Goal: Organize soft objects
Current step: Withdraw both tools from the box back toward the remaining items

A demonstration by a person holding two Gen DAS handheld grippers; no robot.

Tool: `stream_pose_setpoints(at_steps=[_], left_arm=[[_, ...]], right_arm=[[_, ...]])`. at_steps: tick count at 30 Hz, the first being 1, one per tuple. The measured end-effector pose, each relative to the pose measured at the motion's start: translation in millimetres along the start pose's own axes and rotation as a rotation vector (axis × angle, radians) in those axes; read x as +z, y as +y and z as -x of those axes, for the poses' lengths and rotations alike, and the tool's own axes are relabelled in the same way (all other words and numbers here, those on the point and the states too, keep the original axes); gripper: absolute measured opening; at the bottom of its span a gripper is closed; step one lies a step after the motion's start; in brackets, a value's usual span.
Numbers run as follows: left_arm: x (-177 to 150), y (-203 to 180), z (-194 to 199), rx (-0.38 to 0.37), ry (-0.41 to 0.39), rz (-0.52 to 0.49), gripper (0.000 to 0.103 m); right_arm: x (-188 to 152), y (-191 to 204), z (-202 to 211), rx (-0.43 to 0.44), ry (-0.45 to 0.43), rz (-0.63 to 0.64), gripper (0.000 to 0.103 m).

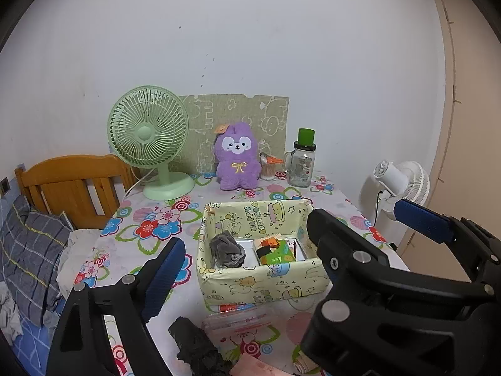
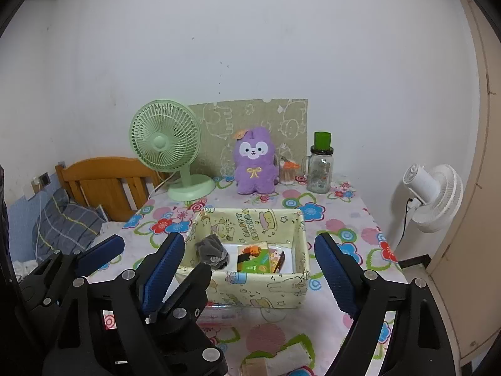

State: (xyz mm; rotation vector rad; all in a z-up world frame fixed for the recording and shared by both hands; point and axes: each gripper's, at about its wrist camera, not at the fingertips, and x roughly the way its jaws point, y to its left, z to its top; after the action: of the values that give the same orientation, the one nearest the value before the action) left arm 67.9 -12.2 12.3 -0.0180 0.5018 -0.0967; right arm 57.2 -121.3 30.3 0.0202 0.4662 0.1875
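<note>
1. Holding both sets of fingers spread wide with nothing between the pads: my left gripper (image 1: 250, 244) and my right gripper (image 2: 250, 238) are hanging side by side, overlapping, both tilted down toward the pale yellow cartoon-printed rectangular box (image 1: 260, 285).
2. I am judging the next soft thing to be the crumpled black cloth bundle (image 1: 194, 344), lying on the tabletop (image 1: 150, 219) in front of the box, on the near side. It is sitting low and just inside my left gripper's left finger (image 1: 166, 269), so the left hand is nearer. Its long axis is running from the box back toward me, slanting slightly right.
3. The box is already holding a rolled grey sock-like bundle (image 1: 225, 249) on its left and a colourful printed tissue pack (image 1: 275, 249) on its right.
4. The tabletop is wearing a glossy flower-print cover; a pale green desk fan (image 1: 148, 131), a purple plush bunny (image 1: 238, 159) and a glass mug-jar with a green lid (image 1: 302, 163) are standing well behind the box against the white wall.
</note>
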Motion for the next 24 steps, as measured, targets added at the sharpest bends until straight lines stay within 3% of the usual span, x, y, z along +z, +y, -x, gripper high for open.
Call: stream_pose_setpoints(at_steps=[6,9,24], left_arm=[[-5,-2,9,-0.014,-0.006,0.003,0.098],[-6,-4,15,0.014,-0.020,0.005,0.101],[-22,-11,21,-0.004,-0.001,-0.005,0.103]], right_arm=[[-4,1,10,-0.006,-0.013,0.004,0.092],[-7,0,14,-0.007,-0.018,0.003,0.094],[-21,-3,18,-0.035,-0.009,0.007,0.103]])
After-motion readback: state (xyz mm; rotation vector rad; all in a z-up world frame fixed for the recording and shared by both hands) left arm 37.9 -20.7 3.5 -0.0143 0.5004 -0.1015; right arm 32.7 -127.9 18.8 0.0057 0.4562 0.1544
